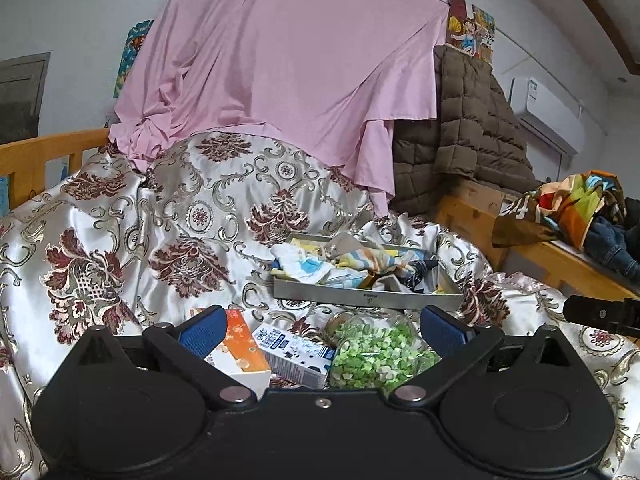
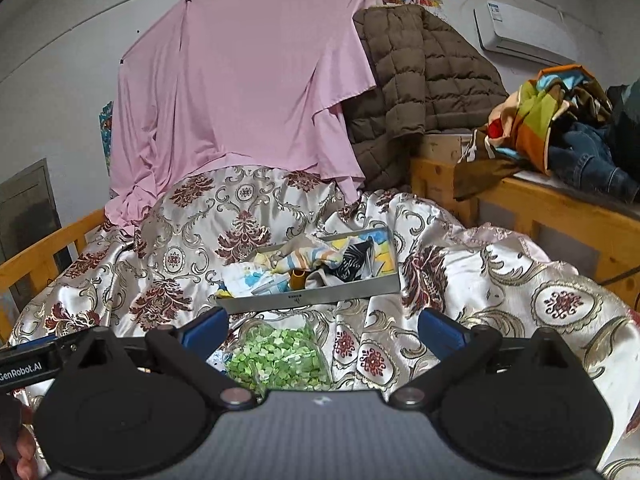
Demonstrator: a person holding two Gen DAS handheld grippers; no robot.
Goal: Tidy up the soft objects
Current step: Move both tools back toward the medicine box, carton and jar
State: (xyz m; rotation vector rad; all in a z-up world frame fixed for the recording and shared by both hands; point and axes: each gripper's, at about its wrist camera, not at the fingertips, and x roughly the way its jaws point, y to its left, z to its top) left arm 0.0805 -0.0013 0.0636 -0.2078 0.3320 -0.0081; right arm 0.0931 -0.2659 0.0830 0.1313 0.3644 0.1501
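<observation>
The soft objects, a tangle of small printed cloths (image 1: 352, 260), lie heaped in a shallow metal tray (image 1: 360, 297) on the brocade bedspread (image 1: 120, 220), ahead of both grippers. They look light and limp, so they should bunch and drape when lifted; one white-and-blue piece (image 2: 248, 276) spills over the tray's near-left rim, and a raised fold there seems the easiest place to pinch without scraping the metal. The satin under the tray looks slippery, so the tray may slide if pushed. The left gripper (image 1: 320, 330) has its jaws wide apart and empty, above an orange-and-white box (image 1: 240, 348), a small carton (image 1: 296, 354) and a clear bag of green bits (image 1: 376, 356). The right gripper (image 2: 323, 330) is likewise spread and holds nothing. How many cloths there are, and what the small brown cylinder (image 2: 298, 279) among them is, cannot be made out; the bag's near end is hidden behind the gripper bodies.
</observation>
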